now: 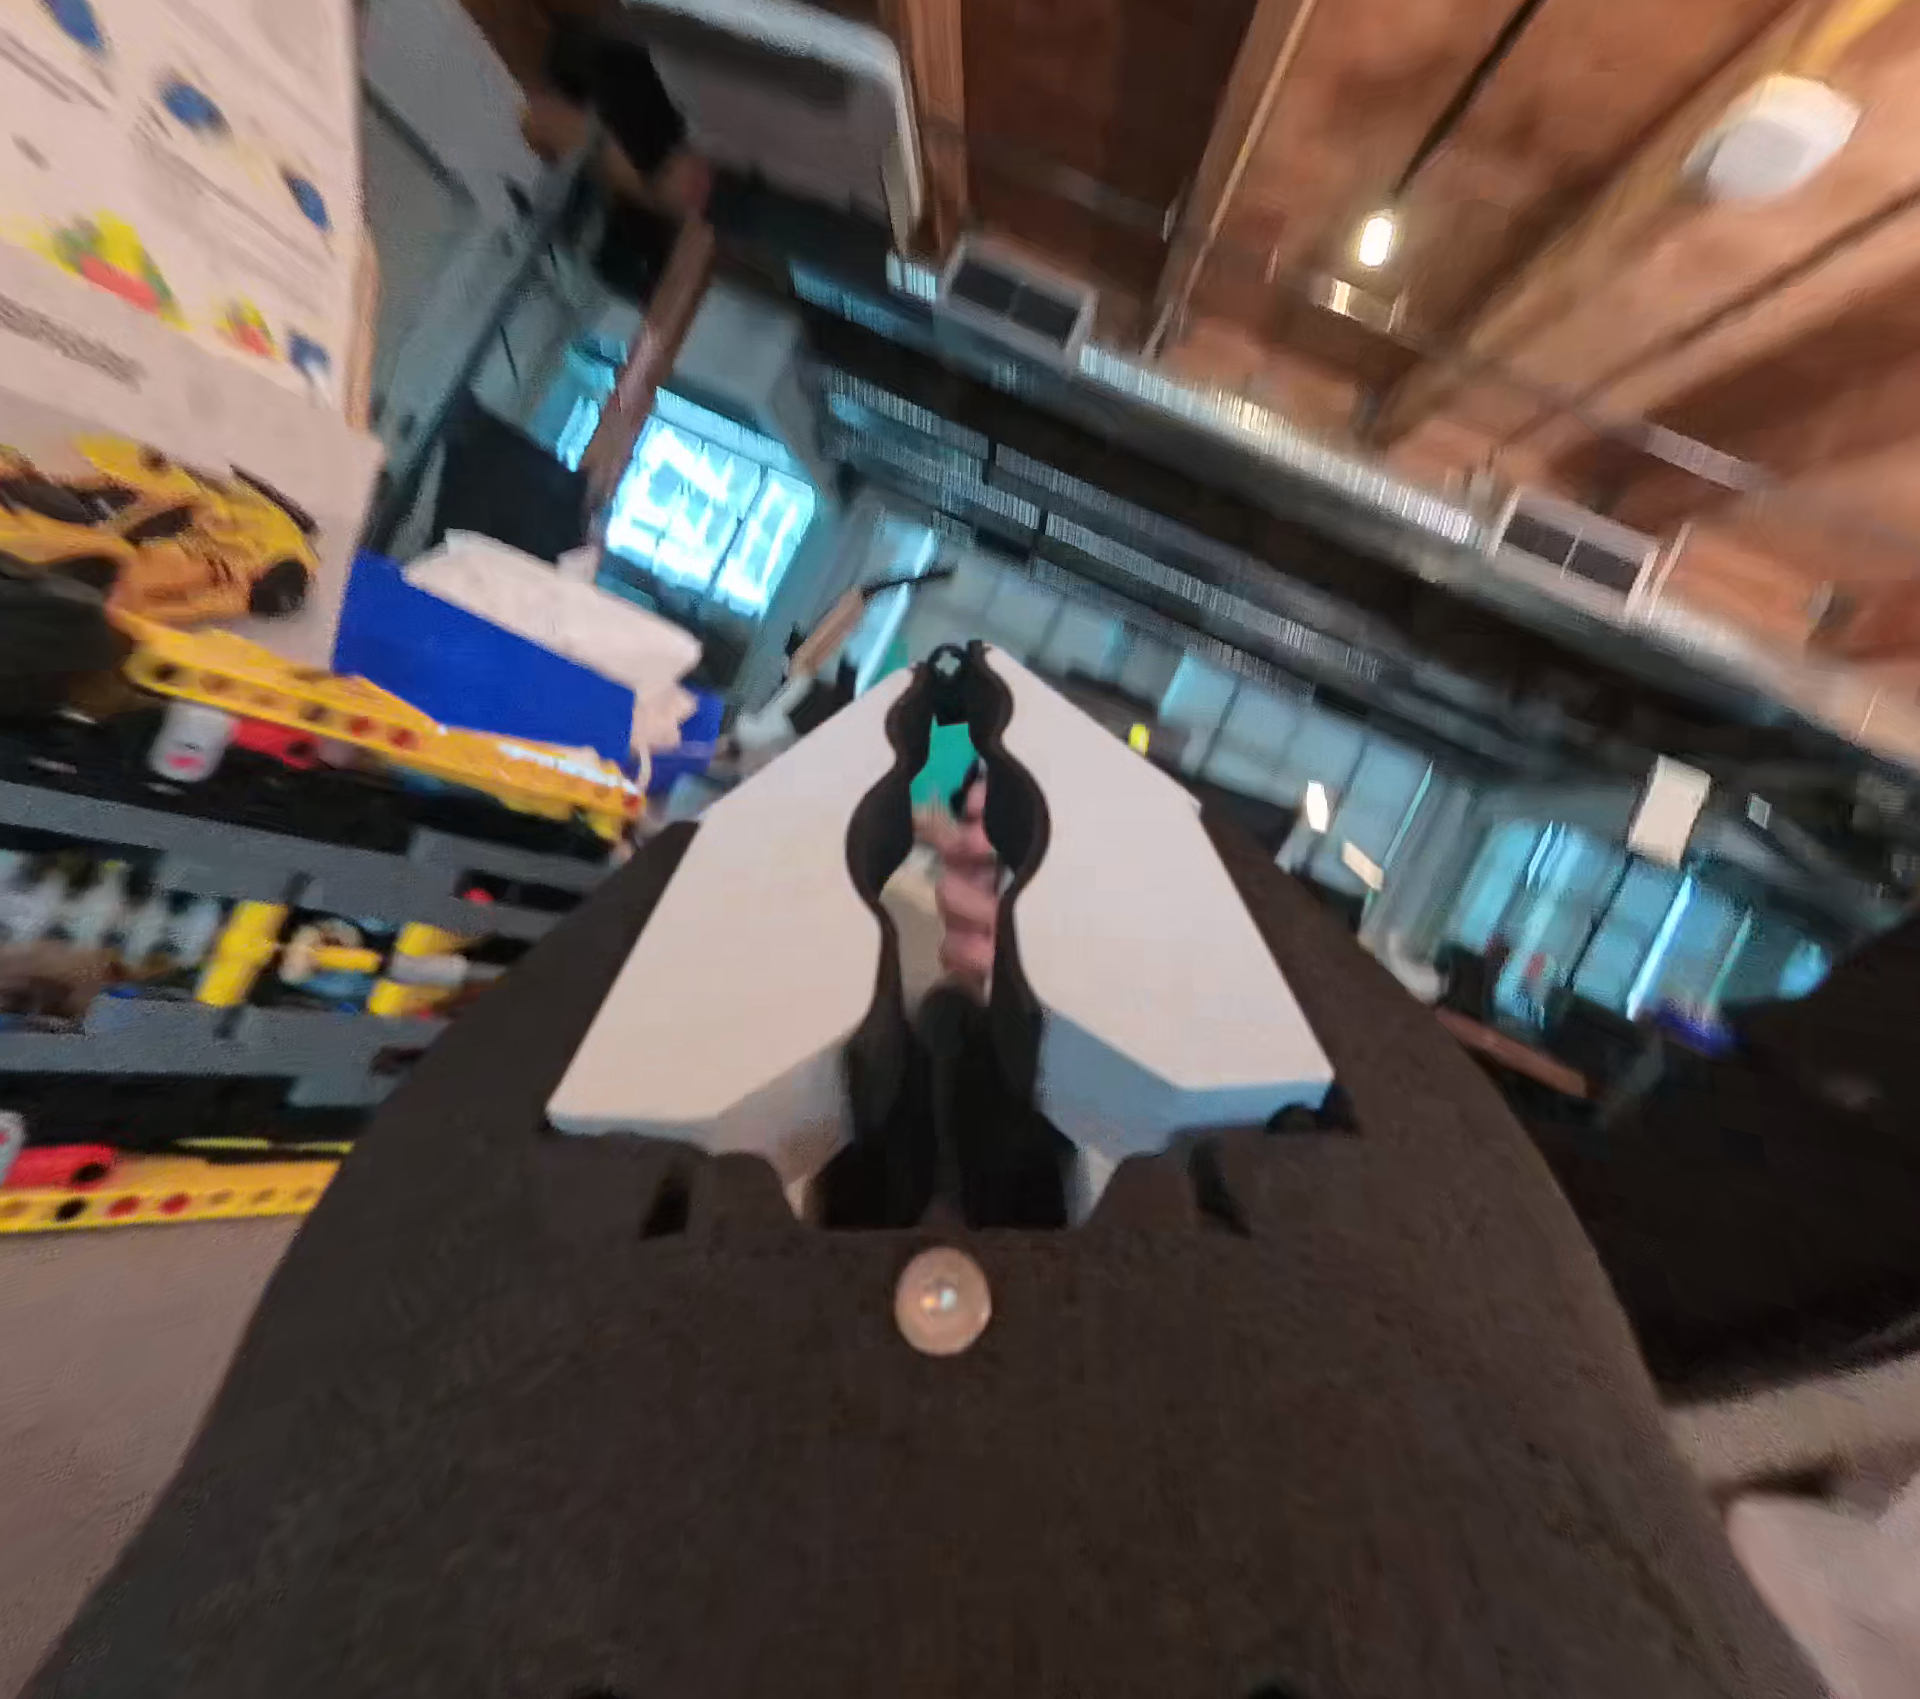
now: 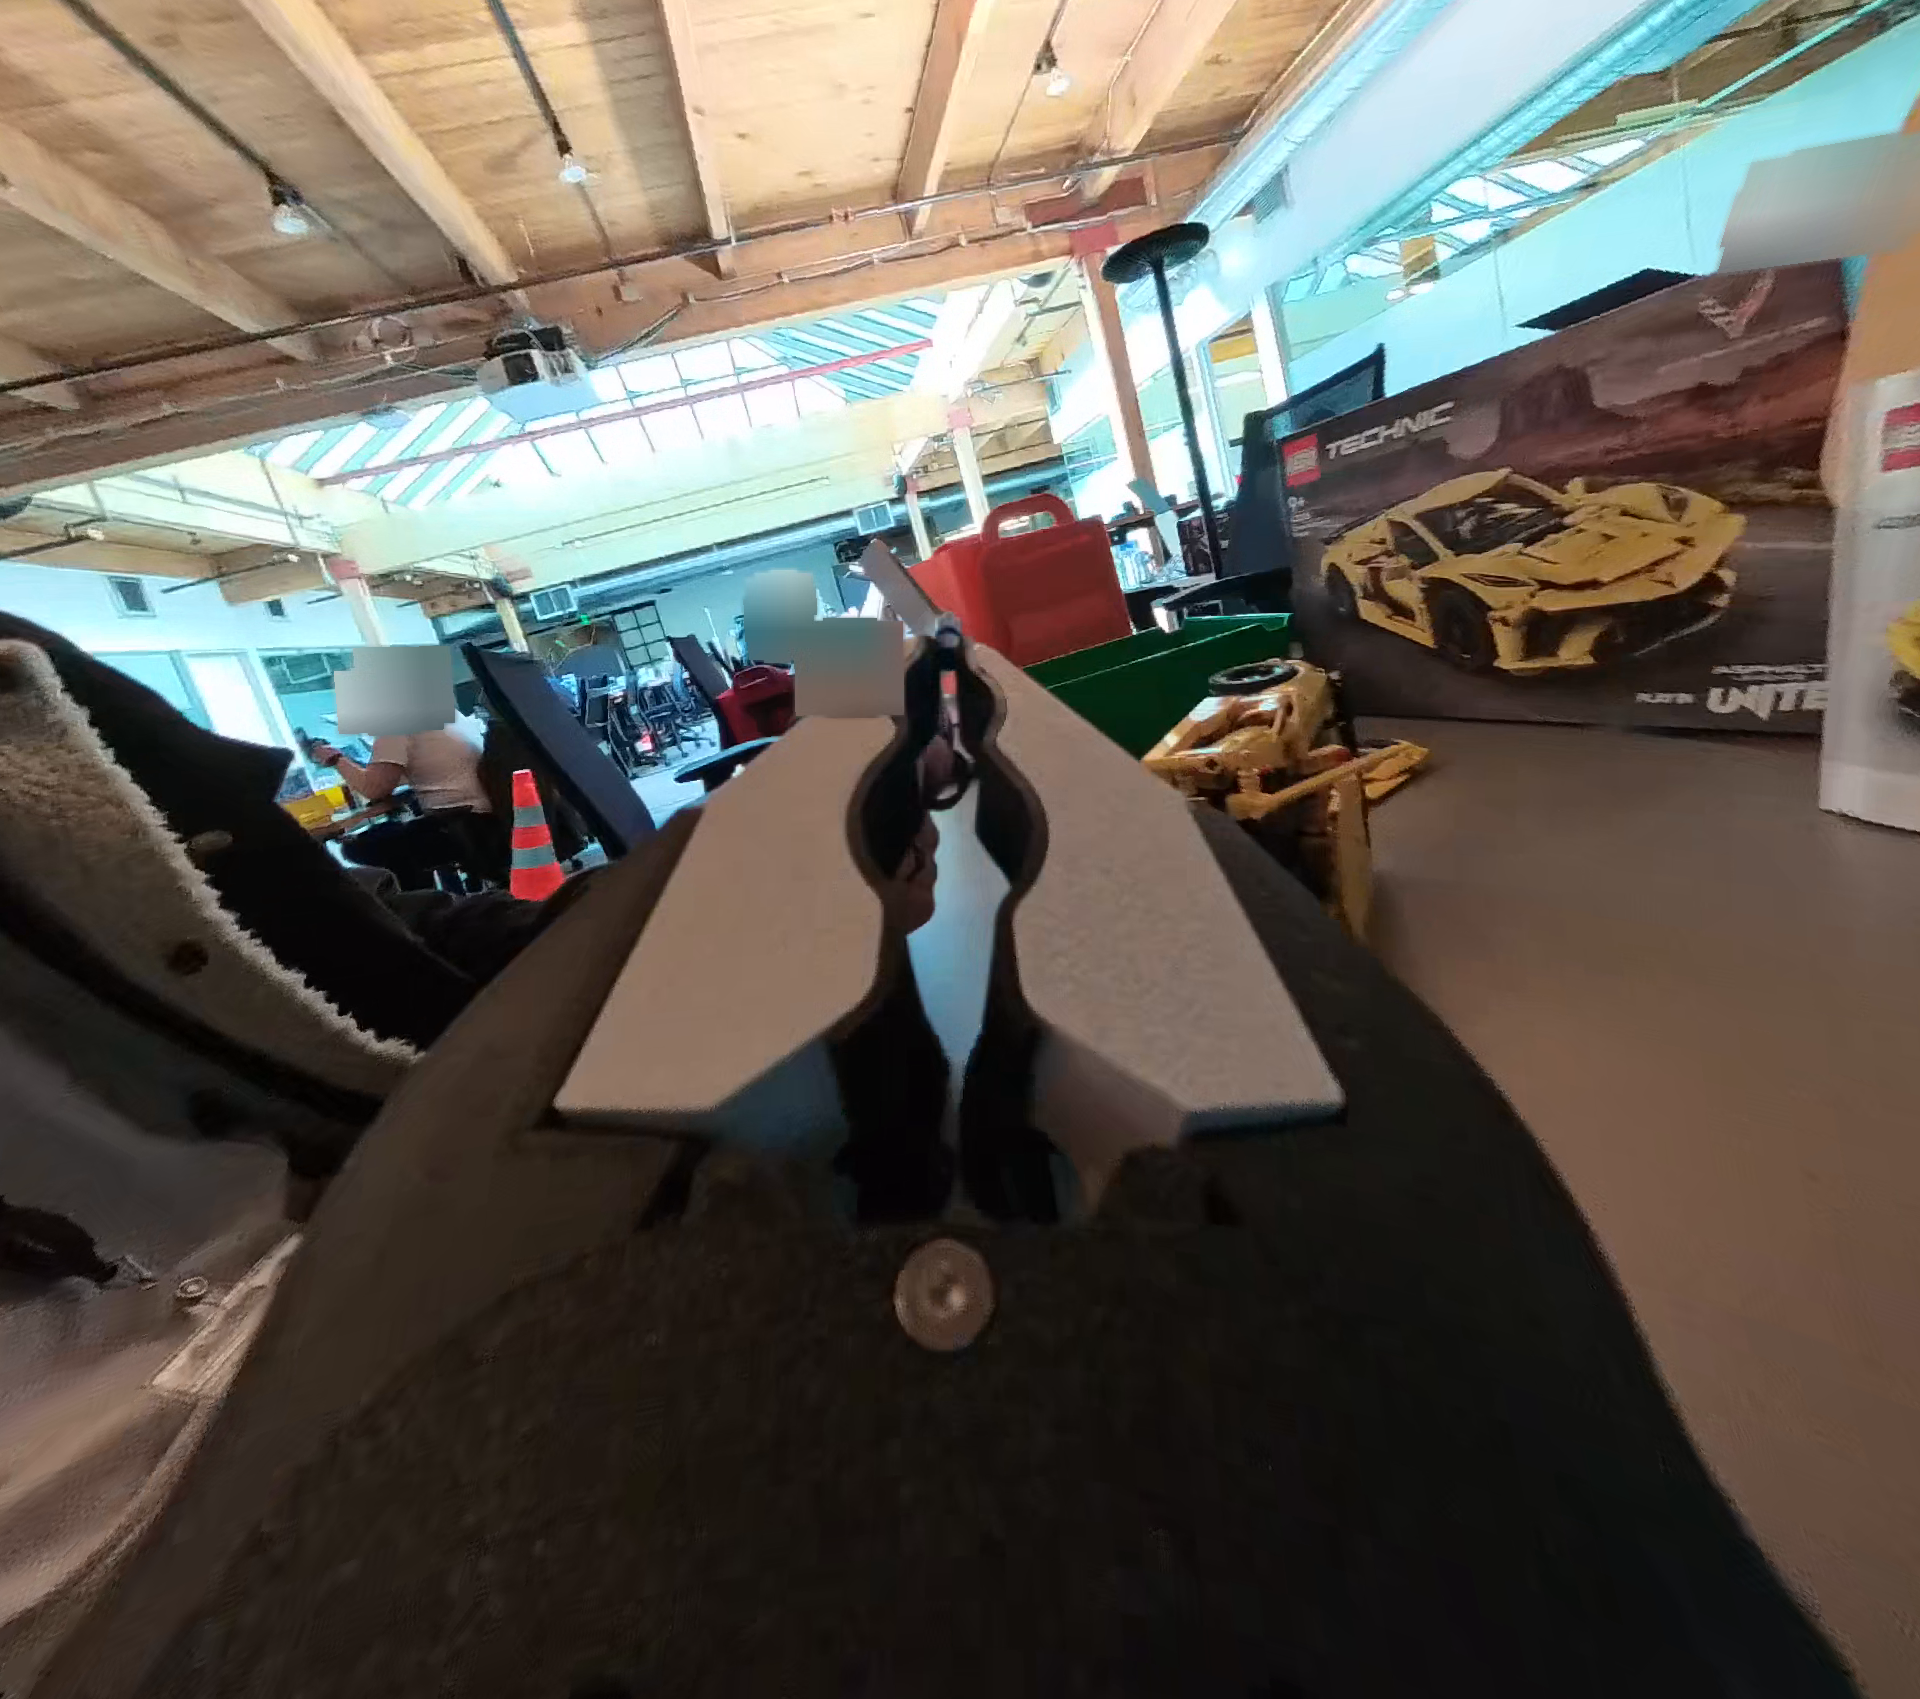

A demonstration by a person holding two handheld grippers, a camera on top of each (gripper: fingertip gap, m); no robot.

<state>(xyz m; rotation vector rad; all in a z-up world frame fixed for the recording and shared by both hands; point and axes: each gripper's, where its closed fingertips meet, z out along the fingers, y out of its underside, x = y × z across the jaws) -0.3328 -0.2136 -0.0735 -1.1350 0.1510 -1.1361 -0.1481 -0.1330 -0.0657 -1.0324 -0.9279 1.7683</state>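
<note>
Bench and workshop surroundings, both views tilted up toward a timber ceiling (image 2: 790, 39).

Right view: grey tabletop (image 2: 1621, 974) at right carries a part-built yellow model car (image 2: 1273, 750); behind it a green bin (image 2: 1132, 678), a red carry case (image 2: 1023, 584), and a dark box (image 2: 1579, 506) picturing a yellow car. A white box (image 2: 1870, 610) stands at the far right edge. Orange traffic cone (image 2: 533, 839) and seated people far left. Left view, blurred: grey shelves (image 1: 239, 849) with yellow beams (image 1: 364, 714), a blue bin (image 1: 488, 673) holding white cloth, a white printed box (image 1: 177, 143).
</note>
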